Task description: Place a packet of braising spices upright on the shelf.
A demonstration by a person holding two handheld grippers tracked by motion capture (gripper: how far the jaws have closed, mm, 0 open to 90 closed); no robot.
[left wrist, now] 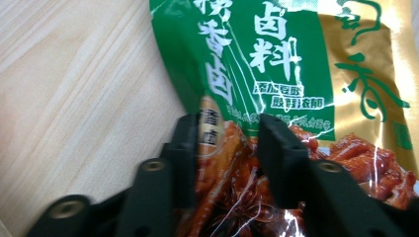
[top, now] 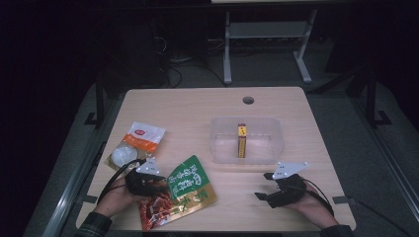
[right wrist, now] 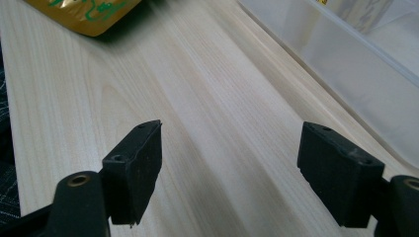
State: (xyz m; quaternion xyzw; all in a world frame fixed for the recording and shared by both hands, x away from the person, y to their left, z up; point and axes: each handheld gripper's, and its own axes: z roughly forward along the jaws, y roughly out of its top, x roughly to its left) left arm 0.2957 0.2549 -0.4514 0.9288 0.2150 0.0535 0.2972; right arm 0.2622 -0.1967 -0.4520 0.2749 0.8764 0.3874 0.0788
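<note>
Wooden table carries 3 packets and 1 clear plastic bin holding 1 yellow box. My left gripper clenches the green-gold snack pouch left of the bin; my right gripper rests released, level, below it.

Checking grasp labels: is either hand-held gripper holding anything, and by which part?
Left hand-held gripper pinches the green-and-gold foil seasoning pouch at a fold of its red-printed bottom end. Right hand-held gripper is open over bare table, holding nothing.
</note>
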